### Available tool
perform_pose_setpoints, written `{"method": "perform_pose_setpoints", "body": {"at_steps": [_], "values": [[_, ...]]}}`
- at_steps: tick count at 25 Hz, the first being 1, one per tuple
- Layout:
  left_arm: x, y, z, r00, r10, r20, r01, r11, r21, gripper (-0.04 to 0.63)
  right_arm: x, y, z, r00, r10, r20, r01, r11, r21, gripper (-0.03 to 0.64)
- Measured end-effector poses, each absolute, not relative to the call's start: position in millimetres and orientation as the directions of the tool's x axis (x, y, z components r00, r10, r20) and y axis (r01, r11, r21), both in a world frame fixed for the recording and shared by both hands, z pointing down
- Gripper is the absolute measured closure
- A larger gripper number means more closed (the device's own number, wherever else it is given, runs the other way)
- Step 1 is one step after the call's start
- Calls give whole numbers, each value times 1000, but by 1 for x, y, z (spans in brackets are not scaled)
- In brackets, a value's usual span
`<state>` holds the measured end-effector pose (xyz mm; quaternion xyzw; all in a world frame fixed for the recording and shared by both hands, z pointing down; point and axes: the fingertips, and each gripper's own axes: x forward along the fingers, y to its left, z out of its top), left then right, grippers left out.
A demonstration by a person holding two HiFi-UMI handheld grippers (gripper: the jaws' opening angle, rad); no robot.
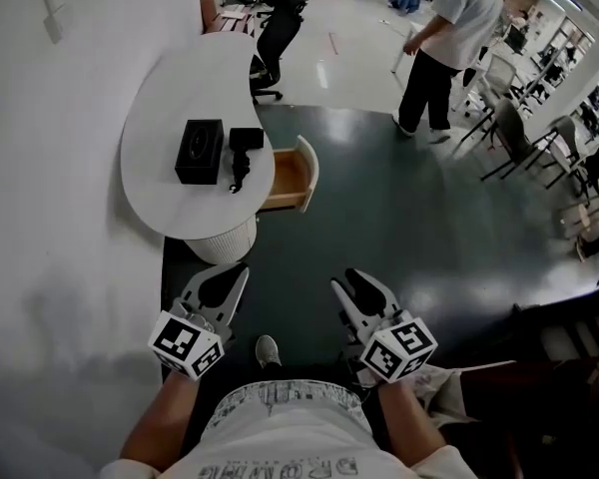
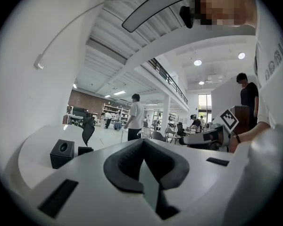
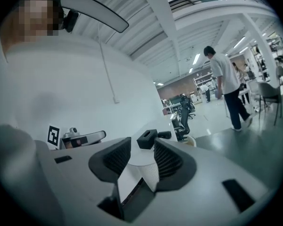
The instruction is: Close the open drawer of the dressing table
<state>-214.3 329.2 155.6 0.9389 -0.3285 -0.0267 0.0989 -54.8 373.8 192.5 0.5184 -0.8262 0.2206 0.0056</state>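
Right tongs (image 3: pixel 142 158) apart, empty, white dressing table (image 3: pixel 150 174), black box (image 3: pixel 147 139) beyond

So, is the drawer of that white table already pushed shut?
No, the drawer sticks out from the side of the white table, with its wooden inside showing.

The top of the dressing table (image 1: pixel 170 88) hides the rear of the drawer (image 1: pixel 288 180). The black object (image 1: pixel 244 150) beside the black box (image 1: pixel 200 151) is too small to identify.

Large open-plan office hall: office chairs (image 1: pixel 517 136), shelving (image 2: pixel 114 113), mezzanine railing (image 2: pixel 167 81), people (image 1: pixel 449 43) standing about.
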Motion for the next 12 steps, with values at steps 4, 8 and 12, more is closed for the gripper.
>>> {"method": "perform_pose_setpoints", "body": {"at_steps": [4, 8, 12], "values": [[-218, 315, 159, 788, -615, 30, -608, -768, 205, 580, -55, 359, 197, -452, -861, 234, -860, 352, -368, 453], [-219, 301, 164, 799, -601, 33, -594, -779, 202, 580, -56, 345, 200, -438, -862, 255, -868, 331, -370, 453], [-218, 285, 162, 801, -597, 45, -593, -780, 199, 580, -54, 330, 201, -432, -867, 250, -868, 324, -376, 454]]}}
